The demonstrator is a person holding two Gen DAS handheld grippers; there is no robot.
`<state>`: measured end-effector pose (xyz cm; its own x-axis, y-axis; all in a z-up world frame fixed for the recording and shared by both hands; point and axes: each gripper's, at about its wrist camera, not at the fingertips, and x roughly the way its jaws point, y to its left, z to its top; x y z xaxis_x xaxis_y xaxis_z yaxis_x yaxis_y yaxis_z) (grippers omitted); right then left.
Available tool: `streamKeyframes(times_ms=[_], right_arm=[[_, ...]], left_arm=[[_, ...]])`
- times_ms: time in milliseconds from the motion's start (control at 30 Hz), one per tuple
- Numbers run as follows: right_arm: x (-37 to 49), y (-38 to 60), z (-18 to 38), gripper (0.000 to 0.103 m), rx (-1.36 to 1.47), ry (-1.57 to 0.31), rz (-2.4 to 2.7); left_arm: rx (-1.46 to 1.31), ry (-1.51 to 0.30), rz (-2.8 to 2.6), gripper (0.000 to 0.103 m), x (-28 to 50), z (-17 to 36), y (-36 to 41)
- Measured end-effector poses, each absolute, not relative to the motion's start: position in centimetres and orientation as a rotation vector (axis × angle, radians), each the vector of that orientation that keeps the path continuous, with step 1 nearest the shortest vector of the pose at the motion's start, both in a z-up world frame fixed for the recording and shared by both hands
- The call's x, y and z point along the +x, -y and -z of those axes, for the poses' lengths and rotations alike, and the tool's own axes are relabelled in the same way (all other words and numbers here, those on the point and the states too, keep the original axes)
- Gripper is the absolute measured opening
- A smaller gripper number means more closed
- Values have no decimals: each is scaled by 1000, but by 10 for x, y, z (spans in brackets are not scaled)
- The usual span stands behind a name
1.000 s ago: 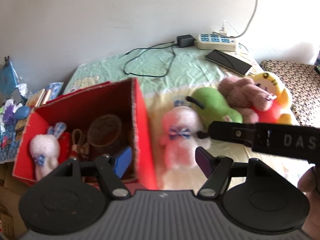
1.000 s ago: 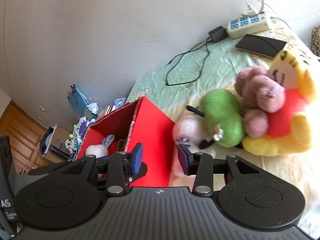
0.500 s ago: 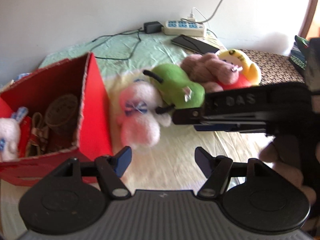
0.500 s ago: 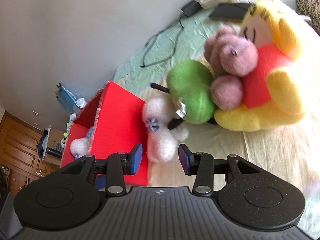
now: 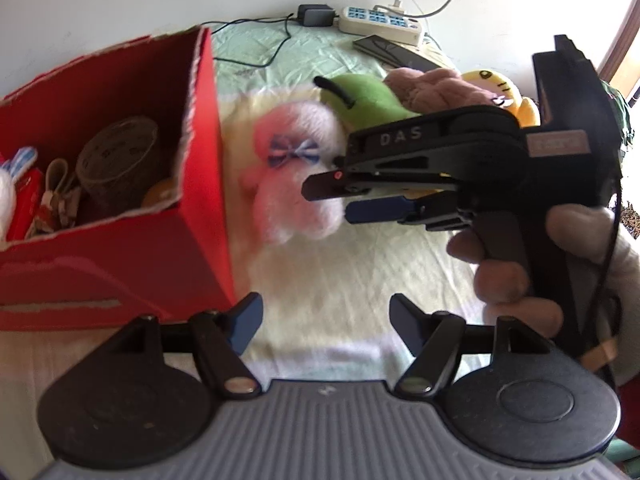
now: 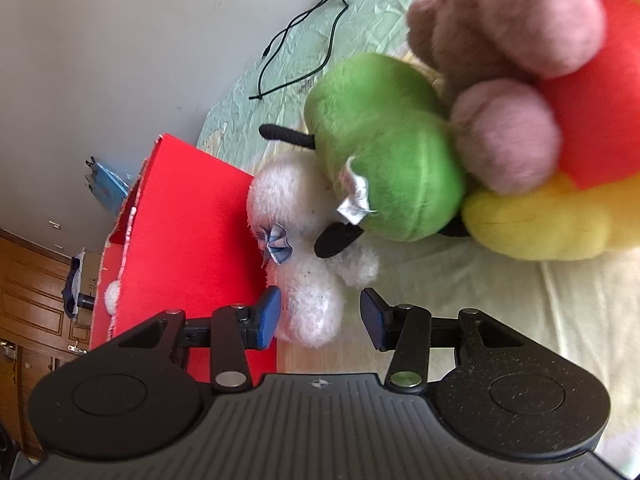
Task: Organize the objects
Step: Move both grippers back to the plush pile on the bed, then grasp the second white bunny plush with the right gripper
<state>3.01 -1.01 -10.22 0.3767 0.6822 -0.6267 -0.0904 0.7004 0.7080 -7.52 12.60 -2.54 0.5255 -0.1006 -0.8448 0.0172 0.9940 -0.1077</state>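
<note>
Bed [image 5: 360, 280] carries everything: pale wrinkled sheet, soft under load, so any push down sinks. Open sheet lies in front of the toys, toward both cameras; that is the free room for moving.

Red box [image 5: 120, 260] stands at the left on the bed, open top, torn cardboard rim. Already holds a tape roll [image 5: 120, 156] and small bits; some space left inside, looks tight. Its right wall is just beside the white plush, so little gap on that side.

Toy pile at the right: yellow plush [image 6: 540, 220], pink plush [image 6: 508, 40] on it, green plush [image 6: 380, 152] leaning on the white one. Lifting white may tip green.

White plush [image 6: 312, 240], blue bow, lies between box and green plush, touching green. Judged light, soft, squashy, not fragile, fuzzy so no slip. Best hold: across the lower body or leg, which pokes toward the right gripper.

Right gripper [image 6: 316, 316]: jaws have just been opening, released, straddling the plush's lower end, pads not pressing.

Left gripper [image 5: 324, 324]: jaws apart, nothing between them, over bare sheet near the box corner.

Power strip [image 5: 380, 24], phone and cable sit far back, clear of the work.
</note>
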Motion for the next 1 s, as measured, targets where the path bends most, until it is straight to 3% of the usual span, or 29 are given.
streamKeyframes(times_ms=[33, 67, 233, 733, 1000], right_arm=[[31, 7, 104, 46, 638, -1087, -543], [31, 5, 104, 33, 636, -1091, -553], [22, 11, 101, 30, 617, -1089, -582], [-38, 49, 98, 30, 592, -1203, -716], [-33, 71, 86, 39, 569, -1161, -727]], left_arm=[[-95, -1019, 70, 72, -75, 26, -129], [-97, -1021, 70, 72, -74, 26, -131], [-102, -1000, 80, 72, -76, 20, -137], [-111, -1026, 247, 75, -107, 21, -119], [-155, -1048, 204, 80, -108, 34, -121]])
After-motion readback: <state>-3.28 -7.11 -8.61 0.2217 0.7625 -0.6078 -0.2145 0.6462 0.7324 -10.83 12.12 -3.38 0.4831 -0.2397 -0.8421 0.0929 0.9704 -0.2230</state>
